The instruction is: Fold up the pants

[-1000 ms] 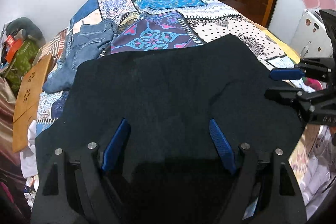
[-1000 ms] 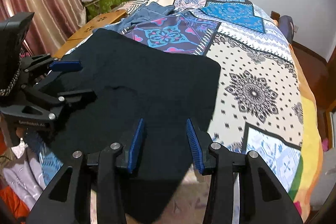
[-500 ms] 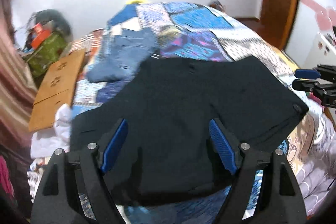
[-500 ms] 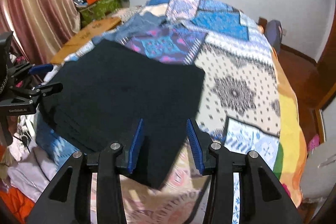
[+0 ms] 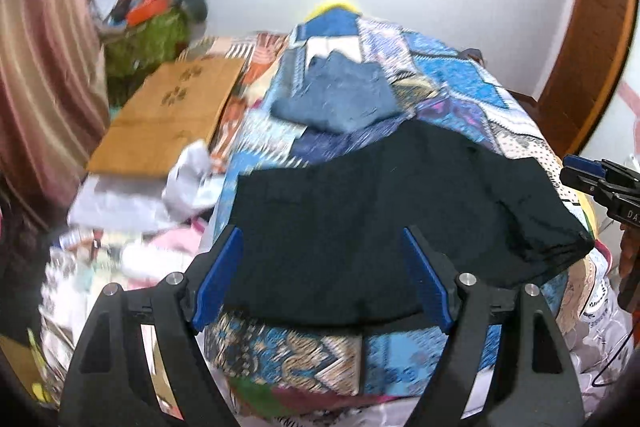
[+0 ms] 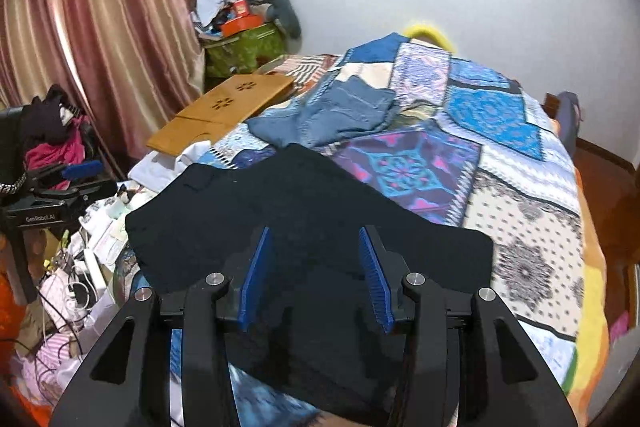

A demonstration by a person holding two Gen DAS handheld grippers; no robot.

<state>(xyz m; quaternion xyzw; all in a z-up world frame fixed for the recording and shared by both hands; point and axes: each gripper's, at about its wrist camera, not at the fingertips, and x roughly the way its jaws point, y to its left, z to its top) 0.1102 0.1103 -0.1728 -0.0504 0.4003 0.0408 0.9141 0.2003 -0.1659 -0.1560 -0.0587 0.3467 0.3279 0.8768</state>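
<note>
The black pants (image 6: pixel 308 227) lie folded on the bed's (image 6: pixel 532 227) near corner, ahead of and below both empty tools, left tool (image 5: pixel 320 279) spread wide, right tool (image 6: pixel 314 277) opening and nearer.

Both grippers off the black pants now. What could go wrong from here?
1. The black pants lie at the near corner of the bed, with one edge overhanging; a careless tug could slide them onto the clutter on the floor.
2. The blue jeans lie just behind; a wide sweep may drag them along.
3. The right gripper is opening over the cloth with nothing between its fingers; closing now could pinch several layers and undo the fold.
</note>
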